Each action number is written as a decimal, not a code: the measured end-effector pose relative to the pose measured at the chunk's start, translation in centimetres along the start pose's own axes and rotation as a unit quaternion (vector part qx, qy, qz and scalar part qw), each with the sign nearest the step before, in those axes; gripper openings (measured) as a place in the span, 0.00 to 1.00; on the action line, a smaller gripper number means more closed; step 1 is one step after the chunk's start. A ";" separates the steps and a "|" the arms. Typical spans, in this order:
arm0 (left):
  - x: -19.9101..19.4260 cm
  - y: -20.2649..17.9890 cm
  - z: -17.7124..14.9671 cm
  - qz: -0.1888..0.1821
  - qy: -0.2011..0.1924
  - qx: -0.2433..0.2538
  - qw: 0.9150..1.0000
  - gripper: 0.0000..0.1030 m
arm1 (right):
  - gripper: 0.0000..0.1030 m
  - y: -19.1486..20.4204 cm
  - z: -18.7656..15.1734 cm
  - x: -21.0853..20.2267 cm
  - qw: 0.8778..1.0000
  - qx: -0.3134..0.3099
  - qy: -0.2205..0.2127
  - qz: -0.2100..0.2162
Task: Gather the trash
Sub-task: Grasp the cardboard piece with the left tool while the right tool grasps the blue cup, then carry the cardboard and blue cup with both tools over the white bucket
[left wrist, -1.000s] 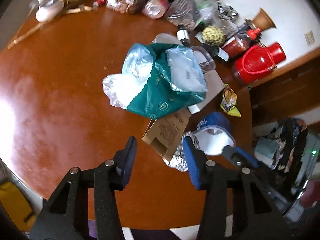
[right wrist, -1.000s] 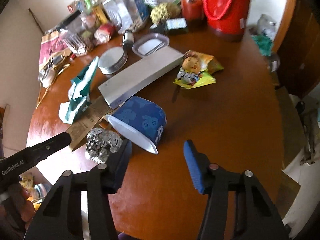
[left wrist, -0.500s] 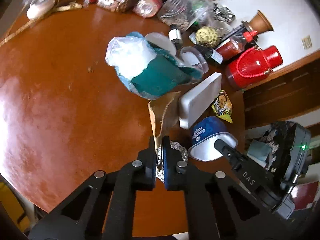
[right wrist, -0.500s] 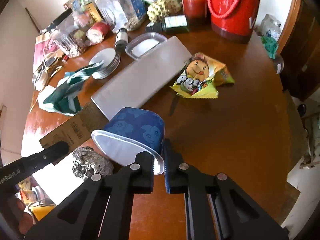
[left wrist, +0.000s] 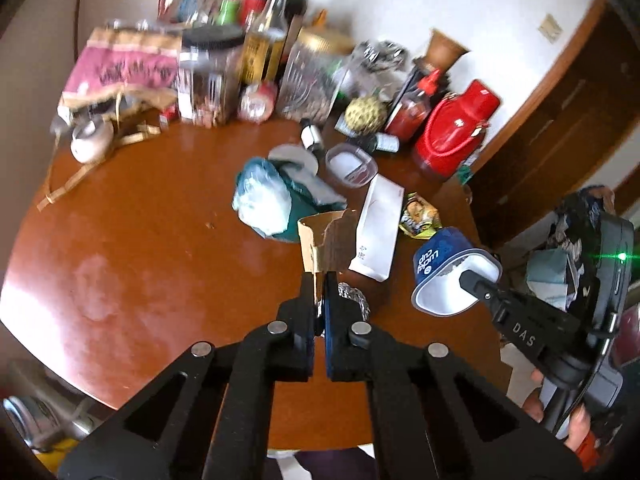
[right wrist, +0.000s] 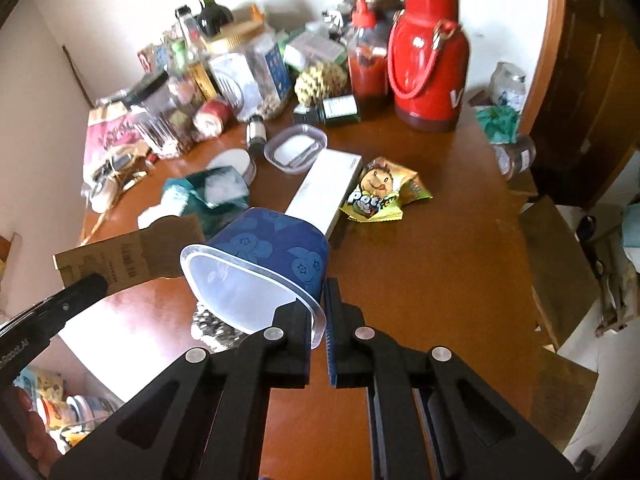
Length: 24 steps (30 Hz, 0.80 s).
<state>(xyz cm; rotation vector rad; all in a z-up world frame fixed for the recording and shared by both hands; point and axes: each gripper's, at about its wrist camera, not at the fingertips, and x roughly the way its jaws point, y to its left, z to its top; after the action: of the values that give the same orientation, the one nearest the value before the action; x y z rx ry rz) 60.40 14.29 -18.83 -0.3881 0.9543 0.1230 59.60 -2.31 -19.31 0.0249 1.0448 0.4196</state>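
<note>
My left gripper (left wrist: 319,280) is shut on a torn brown cardboard piece (left wrist: 326,240) and holds it up above the round wooden table (left wrist: 140,260). The cardboard also shows in the right wrist view (right wrist: 128,256). My right gripper (right wrist: 319,308) is shut on the rim of a blue plastic cup (right wrist: 272,252) and holds it lifted, open end toward the camera; the cup also shows in the left wrist view (left wrist: 448,272). A crumpled foil ball (left wrist: 354,298) lies on the table below both grippers. A green and white plastic bag (left wrist: 276,200) and a yellow snack wrapper (right wrist: 380,196) lie further in.
A long white box (right wrist: 326,192) lies beside the wrapper. A red thermos (right wrist: 428,64), sauce bottle (right wrist: 366,64), jars, bottles and a small clear container (right wrist: 296,150) crowd the far side. The table edge runs close below the grippers.
Both grippers closed from open a second ago, the left on the cardboard, the right on the cup rim. Both have since lifted their items off the table.
</note>
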 end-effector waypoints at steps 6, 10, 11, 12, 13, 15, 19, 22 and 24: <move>-6.5 0.3 -1.9 -0.007 -0.049 0.065 0.997 0.02 | 0.05 1.8 -2.2 -4.8 0.998 0.027 -0.048 -0.010; -10.3 1.0 -3.8 -0.023 -0.078 0.087 0.993 0.02 | 0.05 3.3 -4.2 -8.0 0.996 0.039 -0.077 -0.012; -11.0 1.1 -4.2 -0.026 -0.082 0.092 0.992 0.02 | 0.05 3.7 -4.8 -8.8 0.995 0.043 -0.086 -0.014; -11.9 1.3 -4.7 -0.031 -0.088 0.098 0.991 0.02 | 0.05 4.1 -5.5 -9.7 0.994 0.047 -0.094 -0.017; -13.0 1.5 -5.5 -0.036 -0.094 0.108 0.989 0.02 | 0.05 4.5 -6.2 -10.5 0.993 0.051 -0.102 -0.019; -14.6 1.8 -6.6 -0.041 -0.101 0.122 0.986 0.02 | 0.05 5.2 -7.8 -12.2 0.991 0.057 -0.117 -0.023; -17.8 2.5 -9.1 -0.054 -0.112 0.142 0.982 0.02 | 0.05 6.4 -10.3 -15.0 0.989 0.058 -0.135 -0.028; -19.9 2.6 -10.9 -0.060 -0.121 0.151 0.979 0.02 | 0.05 7.2 -12.1 -16.9 0.987 0.054 -0.146 -0.034; -21.0 2.5 -11.9 -0.062 -0.126 0.156 0.978 0.02 | 0.05 7.4 -12.9 -17.8 0.987 0.052 -0.151 -0.036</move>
<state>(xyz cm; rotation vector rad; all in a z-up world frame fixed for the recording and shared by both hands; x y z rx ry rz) 38.38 13.54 -8.53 -0.1368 0.6822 -0.0903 38.63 -4.01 -9.44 0.1399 0.7659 0.2836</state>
